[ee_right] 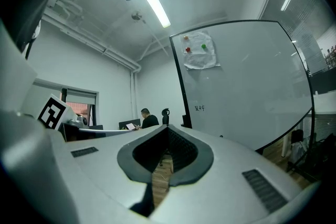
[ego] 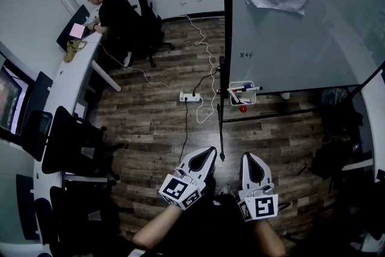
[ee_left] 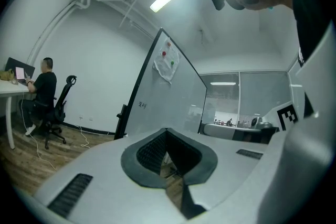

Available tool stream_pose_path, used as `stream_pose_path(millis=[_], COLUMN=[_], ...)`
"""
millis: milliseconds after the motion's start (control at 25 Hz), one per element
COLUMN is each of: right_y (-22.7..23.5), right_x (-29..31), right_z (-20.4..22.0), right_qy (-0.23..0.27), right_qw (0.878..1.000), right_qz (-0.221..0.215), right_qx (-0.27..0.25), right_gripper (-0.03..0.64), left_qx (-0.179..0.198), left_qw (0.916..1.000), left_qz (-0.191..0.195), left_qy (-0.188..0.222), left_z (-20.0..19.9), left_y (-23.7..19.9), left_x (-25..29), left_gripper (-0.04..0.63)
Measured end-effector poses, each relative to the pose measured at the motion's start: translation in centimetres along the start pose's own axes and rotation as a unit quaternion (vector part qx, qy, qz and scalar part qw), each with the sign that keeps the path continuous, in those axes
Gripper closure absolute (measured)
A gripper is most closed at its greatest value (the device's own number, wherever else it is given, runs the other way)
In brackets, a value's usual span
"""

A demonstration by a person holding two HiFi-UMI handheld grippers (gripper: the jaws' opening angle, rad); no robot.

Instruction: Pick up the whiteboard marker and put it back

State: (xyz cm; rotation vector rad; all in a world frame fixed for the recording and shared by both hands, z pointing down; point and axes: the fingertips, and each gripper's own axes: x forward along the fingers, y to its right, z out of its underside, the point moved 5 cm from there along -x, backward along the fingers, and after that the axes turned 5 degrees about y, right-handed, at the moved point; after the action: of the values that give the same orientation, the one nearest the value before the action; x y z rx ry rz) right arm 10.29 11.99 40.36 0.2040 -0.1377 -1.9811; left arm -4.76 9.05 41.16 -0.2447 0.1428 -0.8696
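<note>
Both tongs are shut and empty, left tongs (ego: 206, 158) just beside right tongs (ego: 251, 161), held level over the wood floor (ego: 150, 123). Ahead of the right tongs, well apart, markers (ego: 243, 90) lie in a tray (ego: 235, 100) at the whiteboard's (ego: 301, 39) lower edge. Best, I judge: step closer, open the right tongs only near the tray, then close across one marker's barrel. Far ahead-left, a person (ego: 114, 9) sits at a tabletop (ego: 66, 75).

**Twin grippers held level, jaws closed**

The left gripper (ego: 206, 156) and right gripper (ego: 249, 161) point forward side by side, slightly apart; each one's jaws are pressed together with nothing between them; both forearms (ego: 157, 229) trail behind.
</note>
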Motion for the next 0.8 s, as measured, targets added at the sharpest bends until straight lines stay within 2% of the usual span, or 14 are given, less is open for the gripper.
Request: stream_pose_path(millis=[160, 440, 600, 800], right_y=[0.8, 2.4, 3.1, 4.0], right_x=[1.7, 5.0, 7.7, 10.5], right_z=[-0.2, 0.7, 0.6, 1.3], right_qy=[0.006, -0.012, 0.002, -0.009], right_qw=[1.0, 1.0, 1.0, 1.0], right_qz=[0.01, 0.019, 0.021, 0.024], right_qx=[0.001, -0.023, -0.016, -0.019], right_gripper=[0.603, 0.603, 0.603, 0.603], left_qx=[-0.003, -0.01, -0.02, -0.029], left_qw=[1.0, 0.9998, 0.9994, 0.9987], left_qz=[0.001, 0.011, 0.019, 0.03], left_qy=[-0.003, -0.015, -0.023, -0.028], left_z=[0.2, 0.8, 1.1, 1.9], left_y=[-1.8, -5.1, -7.1, -9.6], left_x=[1.7, 5.4, 7.6, 10.1], left_gripper=[0.588, 0.588, 0.588, 0.587])
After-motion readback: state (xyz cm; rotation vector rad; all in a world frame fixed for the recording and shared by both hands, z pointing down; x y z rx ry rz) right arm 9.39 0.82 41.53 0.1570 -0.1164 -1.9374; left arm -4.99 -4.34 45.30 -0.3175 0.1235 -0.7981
